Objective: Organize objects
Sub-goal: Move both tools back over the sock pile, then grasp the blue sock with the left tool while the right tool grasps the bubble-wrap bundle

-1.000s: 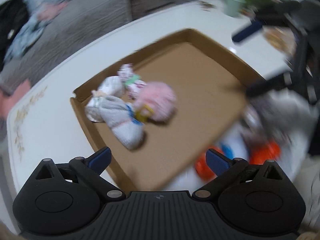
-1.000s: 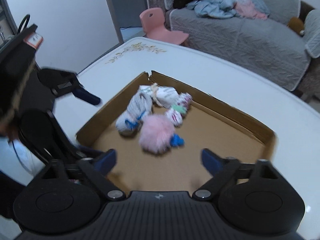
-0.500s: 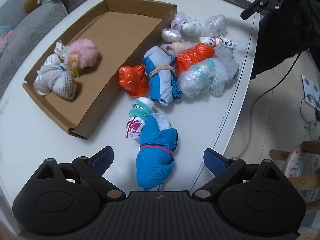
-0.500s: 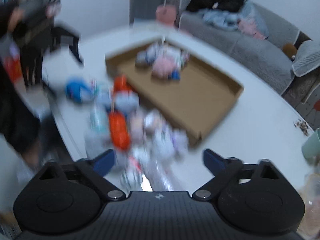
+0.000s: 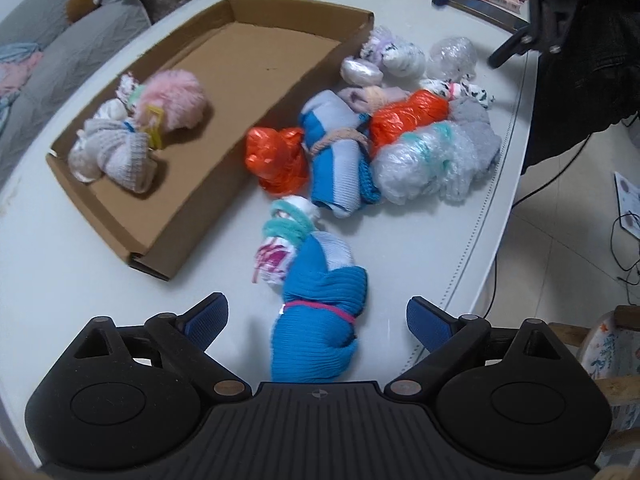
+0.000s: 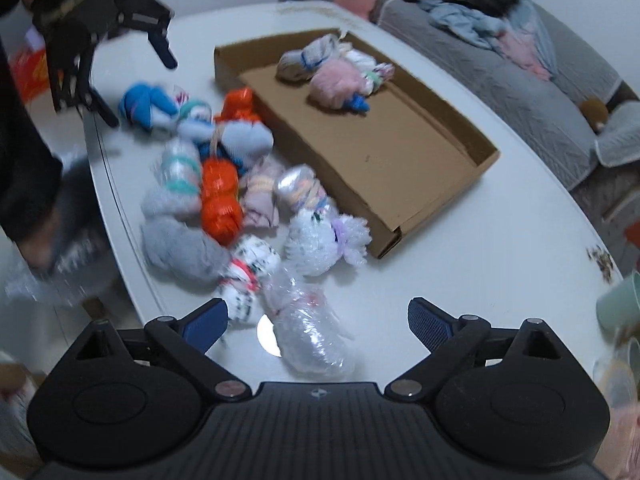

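A shallow cardboard tray (image 5: pixel 256 116) (image 6: pixel 440 196) lies on the white table and holds a pink fluffy ball (image 5: pixel 176 100) (image 6: pixel 340 84) and a grey sock bundle (image 5: pixel 116 156). Beside the tray lies a pile of bundles: orange ones (image 5: pixel 404 116) (image 6: pixel 220 196), blue-grey ones (image 5: pixel 336 160), bubble-wrapped ones (image 5: pixel 424 164). My left gripper (image 5: pixel 316 318) is open, with a blue knit bundle (image 5: pixel 320 320) between its fingers. My right gripper (image 6: pixel 316 320) is open over a clear plastic-wrapped bundle (image 6: pixel 308 328).
A grey sofa (image 6: pixel 520 80) with clothes stands beyond the table. A green mug (image 6: pixel 620 304) stands at the right in the right wrist view. The table edge (image 5: pixel 492 216) runs close to the pile; floor and cables lie beyond it.
Both grippers have swung away from over the tray to the pile beside it. The left now straddles the blue bundle; the right has come down near the plastic-wrapped bundle.
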The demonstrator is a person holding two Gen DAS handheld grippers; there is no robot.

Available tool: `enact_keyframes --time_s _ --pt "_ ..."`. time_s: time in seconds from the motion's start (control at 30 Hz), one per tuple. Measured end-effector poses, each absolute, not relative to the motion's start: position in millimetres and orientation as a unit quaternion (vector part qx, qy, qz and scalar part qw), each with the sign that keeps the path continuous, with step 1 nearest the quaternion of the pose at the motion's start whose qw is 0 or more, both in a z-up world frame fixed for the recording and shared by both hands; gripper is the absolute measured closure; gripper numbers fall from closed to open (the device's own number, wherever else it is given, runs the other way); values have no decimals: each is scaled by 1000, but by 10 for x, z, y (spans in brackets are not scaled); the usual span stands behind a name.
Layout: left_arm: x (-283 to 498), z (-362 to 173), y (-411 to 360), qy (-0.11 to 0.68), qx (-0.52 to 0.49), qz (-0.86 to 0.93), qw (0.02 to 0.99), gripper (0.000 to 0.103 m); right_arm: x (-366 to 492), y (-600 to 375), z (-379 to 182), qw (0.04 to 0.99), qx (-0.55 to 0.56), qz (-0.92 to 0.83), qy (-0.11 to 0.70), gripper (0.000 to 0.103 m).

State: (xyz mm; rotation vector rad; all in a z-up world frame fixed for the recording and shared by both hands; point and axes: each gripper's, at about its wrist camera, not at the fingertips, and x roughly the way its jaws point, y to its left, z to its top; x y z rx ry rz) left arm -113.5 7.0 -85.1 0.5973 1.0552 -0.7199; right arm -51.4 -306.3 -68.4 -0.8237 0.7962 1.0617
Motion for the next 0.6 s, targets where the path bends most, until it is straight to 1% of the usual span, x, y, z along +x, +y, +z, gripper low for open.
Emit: enact_keyframes --time_s 0.03,0.07,0.1,0.2,0.23,0.27,0.33,0.37,0.4,0.47,0.5,0.53,0.57,0.6 --pt "-1143 -876 63 487 275 -333 759 5 -465 -3078 -745 706 -359 484 373 19" --pt "-1152 -906 60 489 275 -335 757 5 -443 -3099 -799 704 -352 485 382 27" --pt "-1158 -935 58 491 276 -337 755 5 -439 -3100 -834 701 -356 484 385 33" --pt "-1149 -1024 63 499 274 -337 750 5 -502 -3108 -894 698 -383 485 363 37" --pt "-1147 -1040 62 499 275 -338 749 5 -495 -3103 -901 696 -378 490 365 39" --pt "-1143 -1048 65 498 276 -337 750 5 -484 -3096 -908 693 -372 495 369 43" --pt "-1118 -1045 84 498 266 -334 755 6 -470 -3078 -936 690 -368 500 372 45" --pt "-1101 -1041 94 500 258 -332 757 6 -463 -3066 -962 688 -371 501 371 48" --pt "-1086 -1037 96 500 256 -331 758 9 -458 -3052 -987 685 -374 503 372 50" --pt "-1059 -1039 98 504 250 -329 758 16 -442 -3018 -1039 678 -376 505 380 60" --pt "-1050 -1041 98 506 249 -328 758 24 -444 -3009 -1055 675 -379 506 382 60" --pt "-1044 -1046 95 508 251 -327 756 29 -444 -3011 -1053 674 -375 508 383 61" --pt "-1035 -1039 93 508 248 -328 757 31 -451 -3009 -1052 673 -372 510 385 65" --pt "-1030 -1034 92 510 246 -328 756 35 -463 -3010 -1056 672 -372 511 385 66"
